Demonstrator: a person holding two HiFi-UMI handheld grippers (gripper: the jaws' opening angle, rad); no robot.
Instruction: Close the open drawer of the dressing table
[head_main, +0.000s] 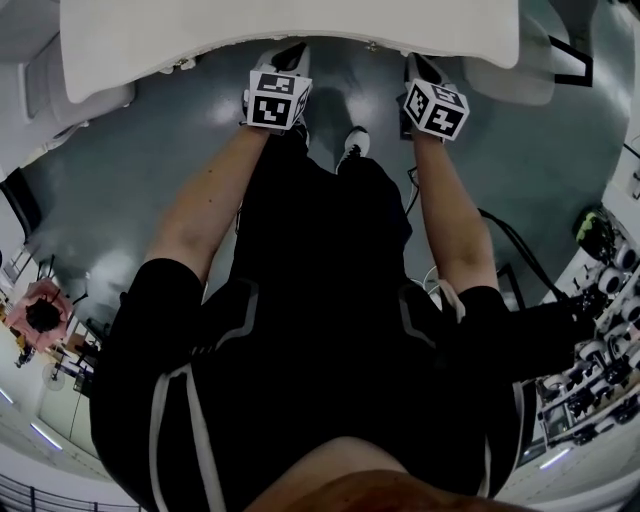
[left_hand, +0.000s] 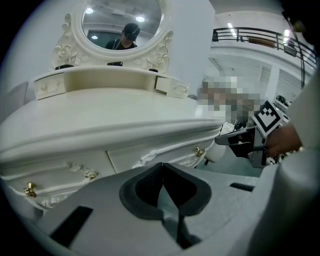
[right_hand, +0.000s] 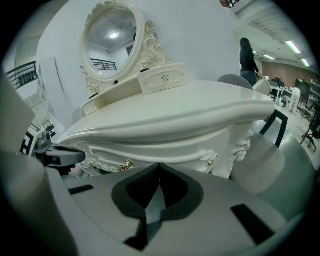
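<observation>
Grey floor (head_main: 140, 180) underfoot, with a white dressing table (head_main: 300, 40) along the far side and its oval mirror (left_hand: 122, 22) rising behind. Standing square to it, both arms reaching forward.

Left gripper (left_hand: 163, 169) and right gripper (right_hand: 159, 170) held side by side and low, noses just under the overhanging top. Probably placed so as to meet a drawer front flat and push it home evenly.

Left jaws pressed together at the tips, nothing between them, touching nothing. Right jaws likewise clenched and empty.

Drawer fronts (left_hand: 150, 156) with gold knobs (left_hand: 199, 150) just beyond the left gripper, near but seemingly apart. Another knob (right_hand: 127, 164) showing to the left of the right gripper's nose. Cannot tell from these views which drawer stands out, or how far.

Judged as the approach, with contact not yet made.
</observation>
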